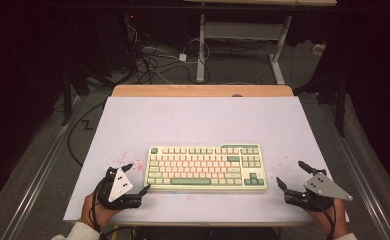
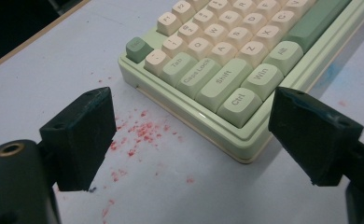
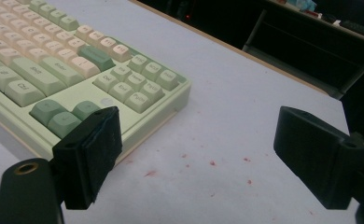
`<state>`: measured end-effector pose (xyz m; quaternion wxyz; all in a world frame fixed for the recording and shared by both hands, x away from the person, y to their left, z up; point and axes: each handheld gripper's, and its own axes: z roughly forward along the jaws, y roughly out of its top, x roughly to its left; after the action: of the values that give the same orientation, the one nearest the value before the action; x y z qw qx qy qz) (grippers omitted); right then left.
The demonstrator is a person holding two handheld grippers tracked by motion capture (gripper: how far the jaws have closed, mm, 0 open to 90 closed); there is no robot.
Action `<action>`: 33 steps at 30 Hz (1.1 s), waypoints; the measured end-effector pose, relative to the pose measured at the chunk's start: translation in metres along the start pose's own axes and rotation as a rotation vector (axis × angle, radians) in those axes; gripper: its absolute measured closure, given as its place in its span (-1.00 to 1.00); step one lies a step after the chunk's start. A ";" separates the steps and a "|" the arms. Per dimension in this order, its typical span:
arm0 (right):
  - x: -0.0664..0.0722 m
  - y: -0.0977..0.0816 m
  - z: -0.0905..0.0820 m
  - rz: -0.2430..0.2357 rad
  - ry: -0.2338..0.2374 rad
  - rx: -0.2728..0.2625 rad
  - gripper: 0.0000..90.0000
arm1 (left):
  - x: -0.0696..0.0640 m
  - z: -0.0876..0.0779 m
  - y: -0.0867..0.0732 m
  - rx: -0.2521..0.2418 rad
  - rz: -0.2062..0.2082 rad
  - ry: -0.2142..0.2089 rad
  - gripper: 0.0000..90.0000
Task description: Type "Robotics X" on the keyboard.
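Keyboard point(image 1: 206, 167) — pale green case, cream and sage-green keys. Worktop point(image 1: 193, 120) — pale lilac-grey, speckled with red flecks. Both claws black.

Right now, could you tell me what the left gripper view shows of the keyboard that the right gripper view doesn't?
The left gripper view alone shows the keyboard's left end: Tab, Caps Lock, Shift, Ctrl, Win and Alt keys, with a thick patch of red specks beside it. The right gripper view alone shows the keyboard's right end with the green arrow keys and the table's far edge. Both show open black tool jaws over the pale tabletop.
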<state>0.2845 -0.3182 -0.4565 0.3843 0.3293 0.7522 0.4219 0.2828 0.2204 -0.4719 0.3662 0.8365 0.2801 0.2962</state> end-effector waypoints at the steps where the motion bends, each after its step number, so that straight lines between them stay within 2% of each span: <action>1: 0.000 0.000 0.000 -0.008 0.005 -0.001 -0.66 | 0.000 0.000 0.000 0.000 -0.002 -0.001 -0.68; 13: 0.010 0.002 -0.002 -0.055 -0.006 -0.023 -0.65 | 0.001 -0.002 -0.002 -0.019 0.002 -0.011 -0.68; 33: 0.011 0.004 -0.004 -0.062 -0.001 -0.032 -0.65 | 0.001 -0.001 0.000 -0.019 0.000 -0.009 -0.68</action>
<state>0.2759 -0.3086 -0.4545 0.4027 0.2998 0.7550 0.4218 0.2830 0.2217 -0.4710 0.3752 0.8344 0.2755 0.2952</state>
